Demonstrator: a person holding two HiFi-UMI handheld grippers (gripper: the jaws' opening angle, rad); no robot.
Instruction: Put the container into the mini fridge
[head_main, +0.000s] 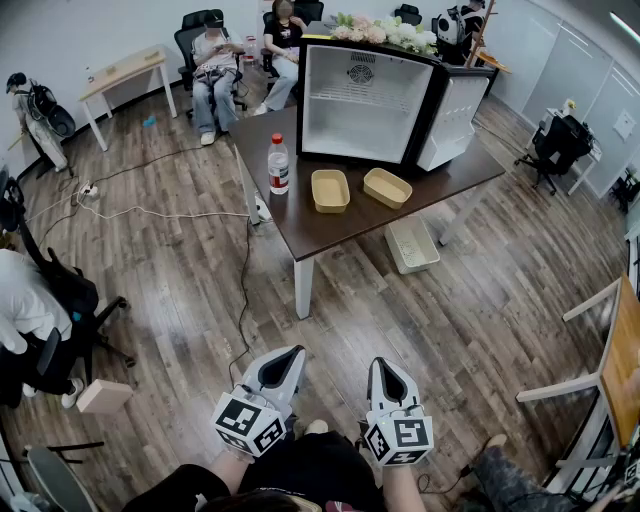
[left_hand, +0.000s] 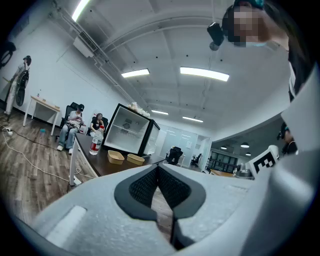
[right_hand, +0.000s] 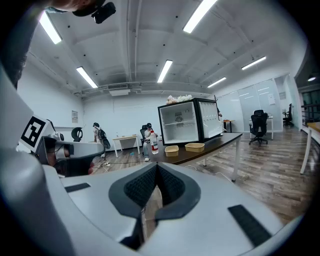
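Containers number two, both tan, shallow and open-topped, lying on the dark tabletop (head_main: 330, 238) with one bottle and one mini fridge. At the left, the bottle (head_main: 278, 165), red-capped, stands upright near the tabletop's left edge. Just beside it lies the left container (head_main: 330, 190), then the right container (head_main: 387, 187), near each other but apart. Both are just in front of the mini fridge (head_main: 362, 105), whose door (head_main: 452, 120) is swung open to the right.

There are two grippers: the left hand-held gripper (head_main: 293, 354) and the right hand-held gripper (head_main: 379, 366), each with jaws pressed together on nothing. They are held low, close to the person, well apart from both containers, which lie ahead across bare wooden floor.

A strip of bare tabletop separates the containers from the near edge. A white cable (head_main: 160, 213) crosses the floor at left, and a white basket (head_main: 412, 245) sits on the floor by the tabletop's near right side.
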